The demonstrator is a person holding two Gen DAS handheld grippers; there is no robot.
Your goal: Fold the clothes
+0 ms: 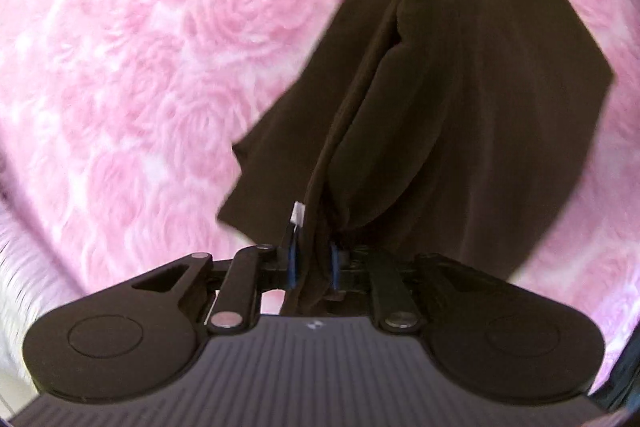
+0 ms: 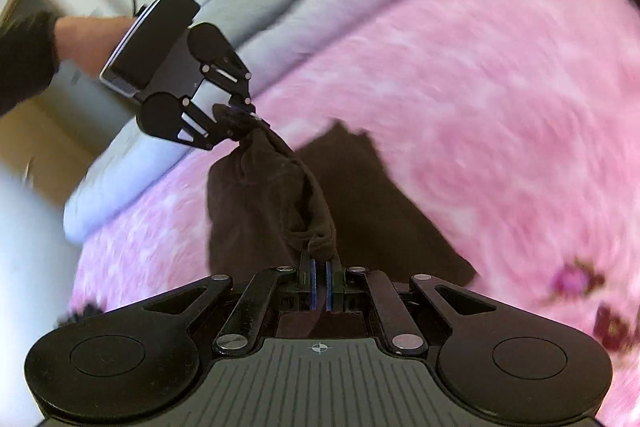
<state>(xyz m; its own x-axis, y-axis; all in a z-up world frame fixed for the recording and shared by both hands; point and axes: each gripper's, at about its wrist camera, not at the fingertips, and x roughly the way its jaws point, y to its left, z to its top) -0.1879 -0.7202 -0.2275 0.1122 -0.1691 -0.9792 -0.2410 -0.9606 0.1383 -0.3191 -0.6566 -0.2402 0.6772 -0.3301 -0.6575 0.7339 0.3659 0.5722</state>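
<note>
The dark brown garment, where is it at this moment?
The dark brown garment hangs between the two grippers above the pink blanket: the left gripper holds one end, the right gripper the other.

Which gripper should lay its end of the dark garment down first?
Left, probably. The left gripper hangs over the dark garment spread on the pink blanket, cloth running loosely between its pads. The right gripper is clamped on a bunched edge.
</note>
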